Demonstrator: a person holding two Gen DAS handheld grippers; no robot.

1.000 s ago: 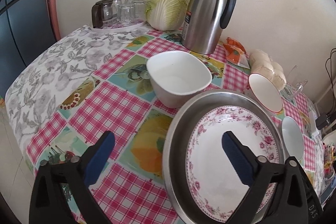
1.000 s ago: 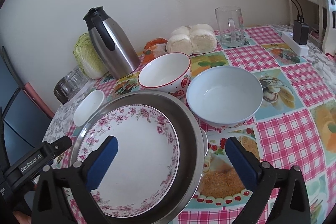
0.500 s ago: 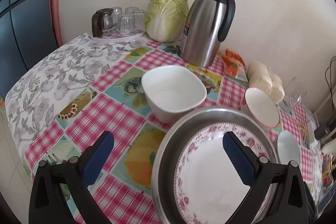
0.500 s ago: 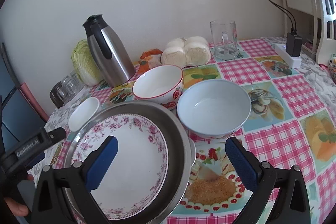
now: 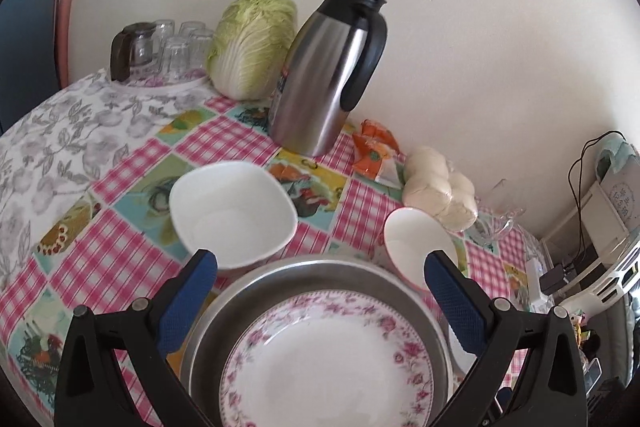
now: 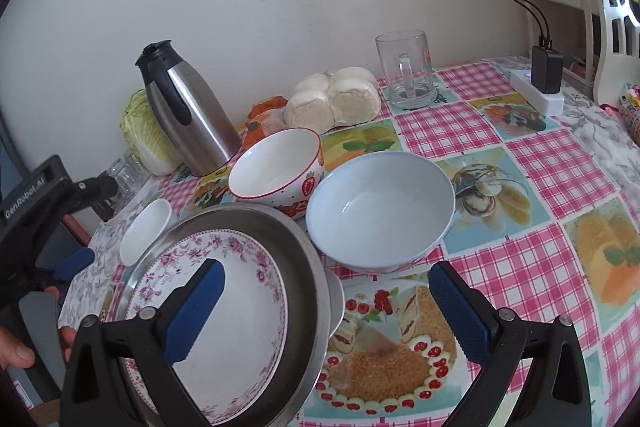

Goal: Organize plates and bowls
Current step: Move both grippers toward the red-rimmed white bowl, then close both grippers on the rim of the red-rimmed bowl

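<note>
Three loose bowls lay beyond the near stack: a white rounded-square ceramic bowl (image 5: 234,213) at far left, a red-rimmed strawberry-print bowl (image 6: 276,173) in the middle, a pale blue round bowl (image 6: 382,209) at right. Item: pink-floral white plate (image 5: 328,363) seated inside a round steel pan (image 5: 320,271), near edge of the checked surface (image 6: 532,267). Left gripper (image 5: 320,291) and right gripper (image 6: 326,311): jaws apart, holding nothing. Advice: the step in hand was probably nesting bowls; approach a rim squarely, one jaw inside and one outside, and lift clear of the neighbouring bowls.
</note>
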